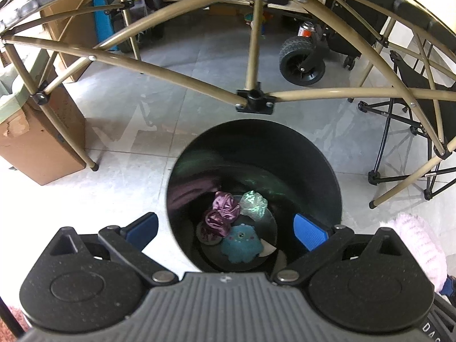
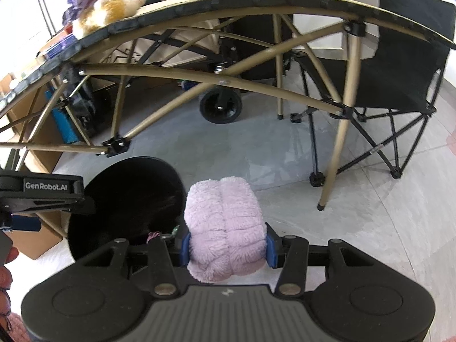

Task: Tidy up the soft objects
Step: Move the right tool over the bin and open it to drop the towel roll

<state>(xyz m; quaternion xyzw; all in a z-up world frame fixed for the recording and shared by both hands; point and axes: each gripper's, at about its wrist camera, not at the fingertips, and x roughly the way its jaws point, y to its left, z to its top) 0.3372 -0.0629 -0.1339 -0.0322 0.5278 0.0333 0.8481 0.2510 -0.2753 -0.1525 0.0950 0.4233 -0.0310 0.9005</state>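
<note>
Soft things are going into the black bin [image 1: 319, 154] on the floor, and a pink fluffy bundle [image 2: 225, 225] is next.

The left hand-held gripper [image 1: 225, 229] hangs over the bin's mouth with its jaws spread wide and nothing between them. At the bin's bottom lie a teal plush [image 1: 242, 242], purple satin scrunchies [image 1: 223, 209] and what may be a shiny pale one [image 1: 253, 203], dim in the shadow. The right hand-held gripper [image 2: 226, 245], jaws partly closed, pinches the pink bundle just beside the bin's rim; it must carry it above the opening and let go. "GenRobot.AI" reads on the left tool [image 2: 45, 186].
</note>
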